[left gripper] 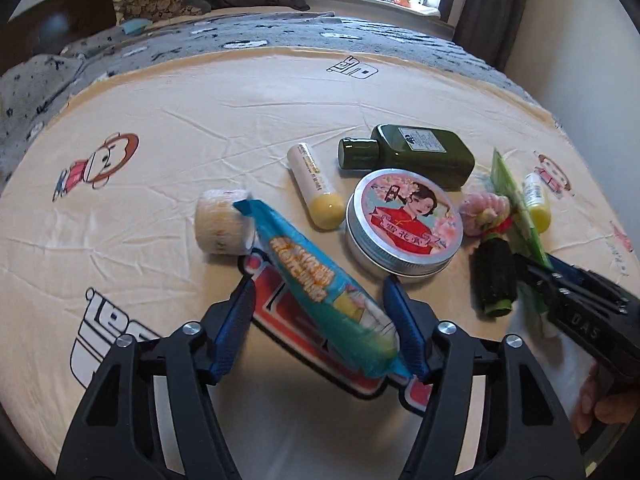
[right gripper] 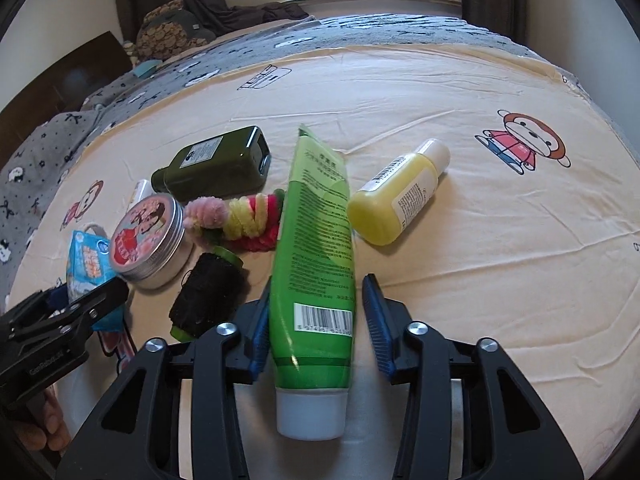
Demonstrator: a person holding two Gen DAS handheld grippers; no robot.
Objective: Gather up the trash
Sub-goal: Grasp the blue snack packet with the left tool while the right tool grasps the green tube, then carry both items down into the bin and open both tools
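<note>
Teal snack packet [left gripper: 320,280]; green tube [right gripper: 316,248]; cream cartoon-monkey sheet [right gripper: 500,240].

Each gripper, the left gripper [left gripper: 320,328] and the right gripper [right gripper: 316,320], has black plastic arms, silver screws and blue ribbed pads [left gripper: 236,328] (bare fingers [left gripper: 612,406] show behind).

The left gripper [left gripper: 320,316] is reaching forward low over the bed with its jaws spread wide, the blue pads [left gripper: 236,320] standing apart on either side of the teal snack packet [left gripper: 320,292] without clamping it; the right gripper [right gripper: 316,320] is likewise pointing forward with its jaws parted around the green tube [right gripper: 316,248], the left pad appearing to touch the tube's side and the right pad clear of it. Bare fingers [right gripper: 48,424] are curling around the left gripper's handle in the right wrist view; the right gripper's black body is angling in from the lower right in the left wrist view.
</note>
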